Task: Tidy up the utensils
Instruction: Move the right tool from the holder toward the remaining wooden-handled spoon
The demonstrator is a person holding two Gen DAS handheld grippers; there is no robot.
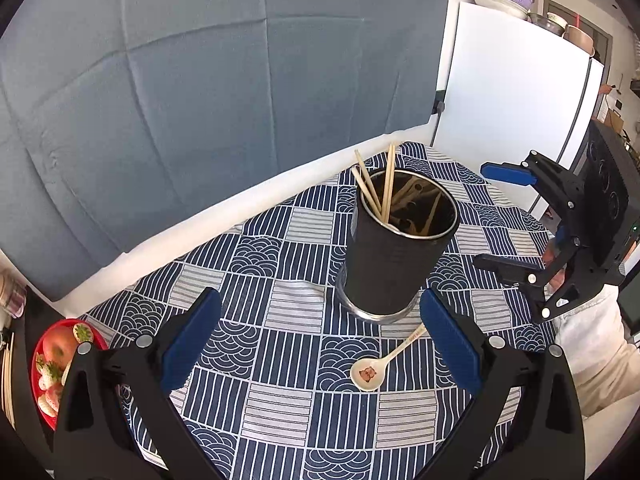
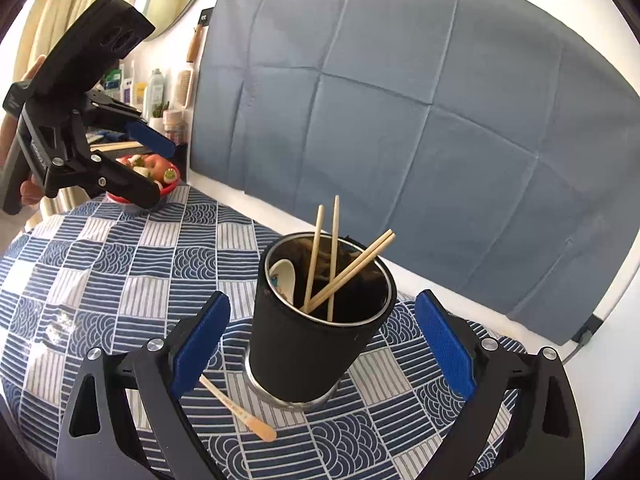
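holder [image 2: 312,344]: matt black sleeve, shiny metal rim; chopsticks [image 2: 320,256]: pale wood; spoon [image 1: 370,372]: glossy ceramic; tablecloth [image 1: 280,408]: woven cloth

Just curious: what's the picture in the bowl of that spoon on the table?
A small pinkish-brown cartoon figure on the cream spoon; clearest in the left wrist view.

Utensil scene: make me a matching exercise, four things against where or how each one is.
Things
1. chopsticks
2. spoon with the pig picture
3. red fruit plate
4. left gripper

Places or states
A. lying flat on the tablecloth, next to the cup
B. open, nothing between the fingers
C. standing in the black cup
D. at the table's edge, away from the cup

Pairs: 1-C, 2-A, 3-D, 4-B
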